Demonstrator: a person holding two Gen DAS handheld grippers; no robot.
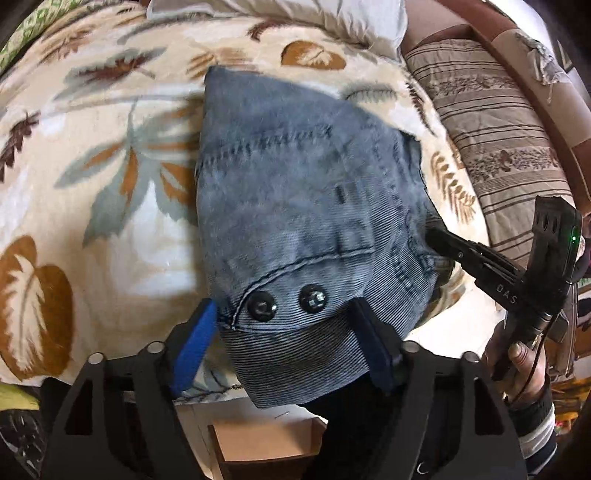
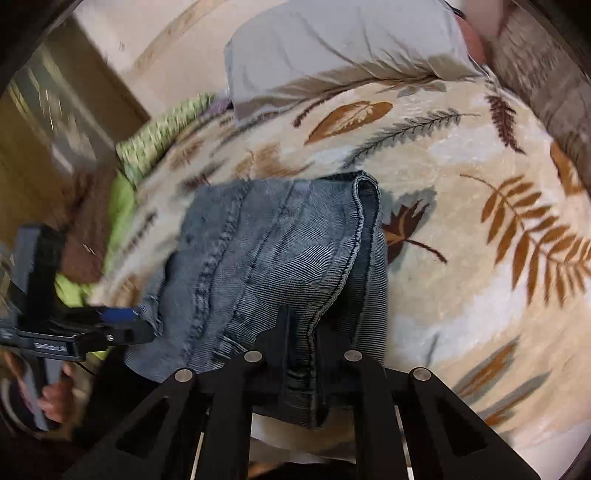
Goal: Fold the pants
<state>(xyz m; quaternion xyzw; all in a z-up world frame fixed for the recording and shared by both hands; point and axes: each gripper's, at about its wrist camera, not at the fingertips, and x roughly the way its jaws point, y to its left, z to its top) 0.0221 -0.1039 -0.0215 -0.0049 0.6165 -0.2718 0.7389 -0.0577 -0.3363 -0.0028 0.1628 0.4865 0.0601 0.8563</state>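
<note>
With the left gripper (image 1: 284, 332) spread apart around the jeans (image 1: 310, 192) and only the right gripper (image 2: 303, 332) clamped on their edge, the fold may be dragged open on the bed blanket (image 1: 110, 147).

Pants (image 1: 295, 192) on blanket (image 1: 110, 147), pillow (image 1: 314, 18) behind.

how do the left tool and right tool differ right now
The left tool stands open, its pads either side of the jeans waistband without pressing; the right tool is shut, pinching a hemmed denim edge. The left tool shows a bright blue pad; the right tool's fingers look black. Both point down at the jeans on the leaf-print blanket.
</note>
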